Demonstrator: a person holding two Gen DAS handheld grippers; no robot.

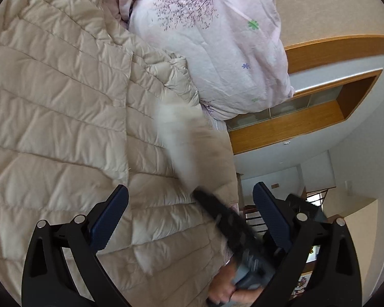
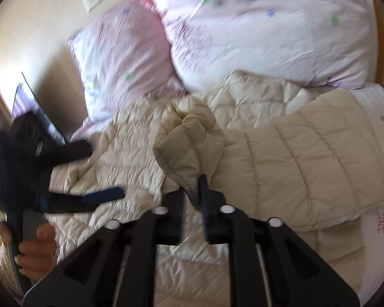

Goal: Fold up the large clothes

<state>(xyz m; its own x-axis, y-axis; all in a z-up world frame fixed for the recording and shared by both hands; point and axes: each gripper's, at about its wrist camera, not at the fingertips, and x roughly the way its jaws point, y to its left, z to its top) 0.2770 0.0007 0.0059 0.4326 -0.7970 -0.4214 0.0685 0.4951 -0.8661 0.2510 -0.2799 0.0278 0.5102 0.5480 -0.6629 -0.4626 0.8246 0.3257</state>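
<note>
The left gripper (image 1: 190, 215) hangs over the beige quilted jacket (image 1: 64, 107) spread on the bed, its fingers wide apart and holding nothing. Only the right wrist view shows the right gripper (image 2: 192, 192), fingers pinched on a bunched jacket fold (image 2: 189, 138), beside the pink pillow (image 2: 120, 58).

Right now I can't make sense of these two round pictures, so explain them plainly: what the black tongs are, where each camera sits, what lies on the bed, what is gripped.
No robot here: a person holds a handheld two-finger gripper in each hand, each carrying a fisheye camera looking along its fingers.

Left wrist view: the left gripper is open over a beige quilted jacket spread on the bed.

Right wrist view: the right gripper is shut on a bunched part of that jacket. Behind lie a pink floral duvet and a pillow.
</note>
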